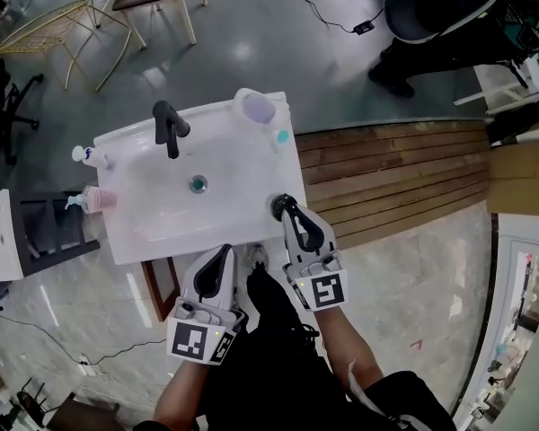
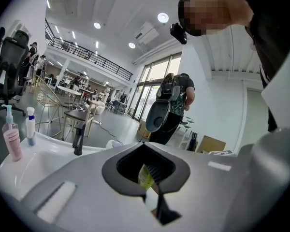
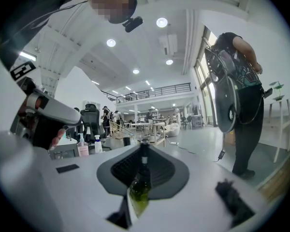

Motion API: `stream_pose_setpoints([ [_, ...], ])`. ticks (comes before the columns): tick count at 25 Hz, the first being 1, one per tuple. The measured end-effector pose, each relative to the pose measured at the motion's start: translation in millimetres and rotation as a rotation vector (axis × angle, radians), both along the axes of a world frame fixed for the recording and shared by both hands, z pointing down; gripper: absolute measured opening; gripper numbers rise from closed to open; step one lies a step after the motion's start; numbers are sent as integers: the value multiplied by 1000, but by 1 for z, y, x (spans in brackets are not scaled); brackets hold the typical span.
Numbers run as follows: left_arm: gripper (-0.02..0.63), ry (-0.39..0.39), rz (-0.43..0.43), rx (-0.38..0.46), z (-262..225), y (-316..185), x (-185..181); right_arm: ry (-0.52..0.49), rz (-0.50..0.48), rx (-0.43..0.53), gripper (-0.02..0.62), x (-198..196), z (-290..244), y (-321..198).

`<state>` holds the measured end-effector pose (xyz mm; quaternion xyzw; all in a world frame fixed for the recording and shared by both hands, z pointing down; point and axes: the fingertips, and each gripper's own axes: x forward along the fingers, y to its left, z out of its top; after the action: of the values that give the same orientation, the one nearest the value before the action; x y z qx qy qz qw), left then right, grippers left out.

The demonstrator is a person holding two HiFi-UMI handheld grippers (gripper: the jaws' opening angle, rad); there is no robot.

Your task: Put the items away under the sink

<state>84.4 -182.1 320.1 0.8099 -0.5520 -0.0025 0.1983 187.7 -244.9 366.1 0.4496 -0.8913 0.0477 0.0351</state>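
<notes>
Nearest the person, the left tool was pressed together on a small yellow-green item, too hidden to name, held just off the near edge of the sink. A brown panel, likely the cupboard door, showed below that edge, on that tool's left. The right tool pinched a dark green bottle, upright with its long axis vertical, at the tabletop's near right corner. Whether it rested there I could not tell. Both items belonged under that near edge, so the bottle probably had to clear the rim first. Farther off stood the faucet and 2 pump bottles.
</notes>
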Motion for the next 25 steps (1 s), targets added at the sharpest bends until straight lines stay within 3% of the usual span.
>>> stream_pose_setpoints([
  [11,6,17,-41,48,-20,24,-20,19,-26,38,48,-16,-21,25],
  [25,6,2,-13,100,-48,89,-76,12,27,27,48,-55,-41,88],
])
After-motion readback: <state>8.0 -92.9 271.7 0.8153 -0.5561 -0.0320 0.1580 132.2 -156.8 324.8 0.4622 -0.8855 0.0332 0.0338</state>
